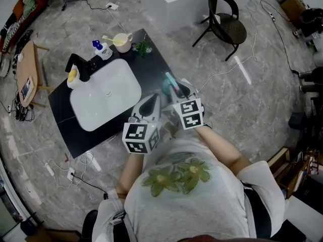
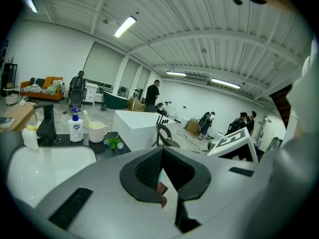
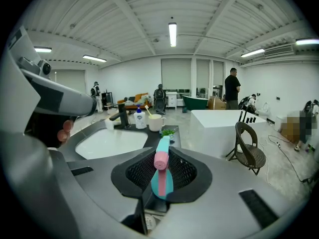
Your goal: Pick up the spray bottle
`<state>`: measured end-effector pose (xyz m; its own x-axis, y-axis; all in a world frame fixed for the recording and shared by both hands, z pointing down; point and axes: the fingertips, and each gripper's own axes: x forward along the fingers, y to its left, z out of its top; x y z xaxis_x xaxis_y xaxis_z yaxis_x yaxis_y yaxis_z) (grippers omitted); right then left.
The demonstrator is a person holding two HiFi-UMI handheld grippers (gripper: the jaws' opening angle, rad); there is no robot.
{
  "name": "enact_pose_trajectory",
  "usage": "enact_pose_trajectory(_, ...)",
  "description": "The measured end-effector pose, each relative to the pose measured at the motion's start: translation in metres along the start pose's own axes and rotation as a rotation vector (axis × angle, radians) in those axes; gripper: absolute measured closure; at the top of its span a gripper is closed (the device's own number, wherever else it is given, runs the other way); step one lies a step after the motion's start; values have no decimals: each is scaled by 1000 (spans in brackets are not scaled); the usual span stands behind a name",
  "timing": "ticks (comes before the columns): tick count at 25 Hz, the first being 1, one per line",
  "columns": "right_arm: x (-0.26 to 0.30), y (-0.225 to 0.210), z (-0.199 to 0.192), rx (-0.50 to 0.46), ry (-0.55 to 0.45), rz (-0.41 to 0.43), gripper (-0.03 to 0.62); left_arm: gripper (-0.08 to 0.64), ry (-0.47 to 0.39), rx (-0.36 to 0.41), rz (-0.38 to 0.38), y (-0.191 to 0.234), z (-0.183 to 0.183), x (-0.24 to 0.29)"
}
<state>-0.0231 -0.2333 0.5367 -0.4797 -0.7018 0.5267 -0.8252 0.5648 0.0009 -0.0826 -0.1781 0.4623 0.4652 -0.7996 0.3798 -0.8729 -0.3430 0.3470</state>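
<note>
We saw the black counter with its white sink at the left. The task's thing stood at the counter's right edge, on the near side. The right gripper was far the nearer of the two. It reached in from the near side, with the spray bottle directly ahead and between its jaws. The jaws stood about half closed, and we judged the pads to be pressing on the teal body. The left gripper waited just to the left, its jaws drawn to a thin slit and holding nothing. The bottle's long axis ran upright, and its pink nozzle faced back toward the gripper, so we judged a straight lift would suit. The head view alone showed where the bottle stood on the counter. The right gripper view alone showed the pads at its sides. Through the left gripper's slit we caught only a sliver of teal.
</note>
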Motion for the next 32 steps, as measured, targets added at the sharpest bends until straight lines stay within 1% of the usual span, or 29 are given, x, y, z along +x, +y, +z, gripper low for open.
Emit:
enact_pose_trajectory(7,2,-1,0,-34,1,-1,518,554,0,1,-6,1,1,3)
enact_pose_trajectory(21,2,-4,2,-36,7,6,520,554,-6,7,-20,0,5,3)
enact_pose_trajectory(32,-3,-2,7,-50,-15,14,520,554,-12,5,-16,-1,2,-1)
